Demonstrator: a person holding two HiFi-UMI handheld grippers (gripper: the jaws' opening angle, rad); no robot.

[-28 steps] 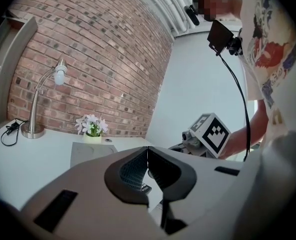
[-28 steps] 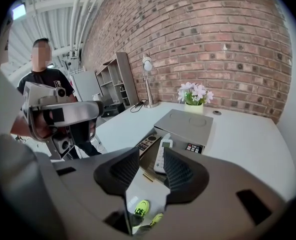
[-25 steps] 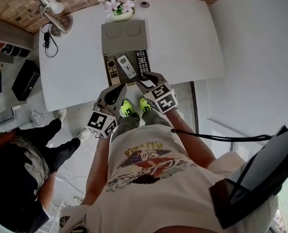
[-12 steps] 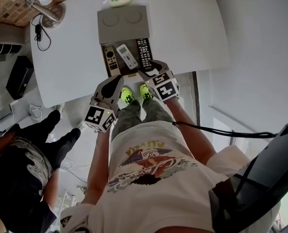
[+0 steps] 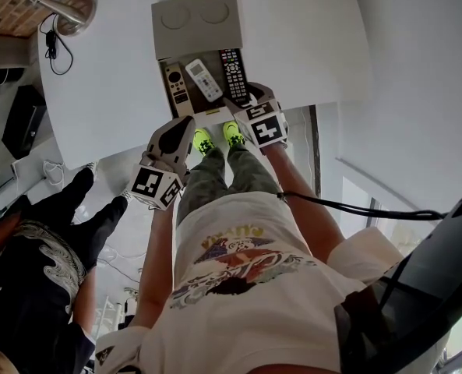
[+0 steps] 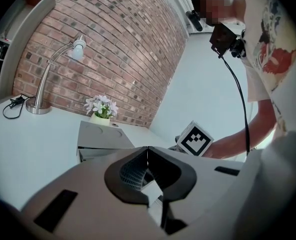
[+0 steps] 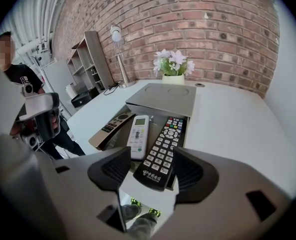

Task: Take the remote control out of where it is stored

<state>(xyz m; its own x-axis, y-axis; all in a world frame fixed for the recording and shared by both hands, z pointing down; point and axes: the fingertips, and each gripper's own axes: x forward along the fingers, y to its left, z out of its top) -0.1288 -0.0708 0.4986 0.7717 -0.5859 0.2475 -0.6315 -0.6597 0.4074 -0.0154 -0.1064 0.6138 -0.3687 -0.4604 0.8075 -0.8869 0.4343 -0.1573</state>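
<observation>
Right gripper view: right gripper (image 7: 152, 178), jaws just opening, flanks long black many-buttoned remote (image 7: 162, 151).

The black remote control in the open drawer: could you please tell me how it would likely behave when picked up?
The black remote control looks like a rigid plastic bar, so it should stay stiff and probably feel light. Being long and flat, it is unlikely to roll. Its smooth casing may prove slippery.

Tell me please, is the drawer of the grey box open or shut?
Open. The drawer is pulled out of the grey box toward the person, and three remotes lie uncovered inside.
</observation>
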